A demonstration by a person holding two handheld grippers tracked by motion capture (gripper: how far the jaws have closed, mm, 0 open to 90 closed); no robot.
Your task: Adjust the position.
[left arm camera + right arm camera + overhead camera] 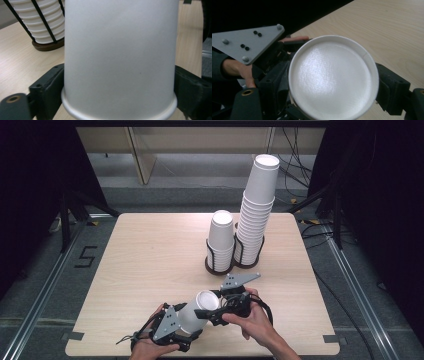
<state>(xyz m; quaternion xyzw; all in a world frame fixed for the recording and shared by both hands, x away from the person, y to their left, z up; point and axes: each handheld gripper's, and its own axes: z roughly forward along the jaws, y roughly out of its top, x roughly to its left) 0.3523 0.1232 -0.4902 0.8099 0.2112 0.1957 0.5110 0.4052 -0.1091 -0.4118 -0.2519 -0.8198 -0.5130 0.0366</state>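
The left gripper [187, 332] sits at the near edge of the surface [140, 265], held in the person's left hand [150, 347]. Its two black jaws press on both sides of a white paper cup [195, 312], near the rim, so it has a tight hold on the cup. In the left gripper view the cup [120, 60] stands between the jaws with its rim at the bottom.

The right gripper [212, 312] is just to the right of the cup, held in the person's right hand [252, 320]. In the right gripper view its jaws sit on each side of the cup's flat round bottom [333, 80]. They look closed on the cup too. The left gripper's grey three-cornered plate [247, 43] shows behind the cup there.

The cup lies tipped on its side between the two grippers, above the surface, with its bottom pointing up and away.

Farther back from the cup, near the middle of the surface, are two black wire holders on a dark base [220, 267]. The left one holds a short stack of cups [221, 237]. The right one holds a tall stack of cups [257, 205] that leans a little.
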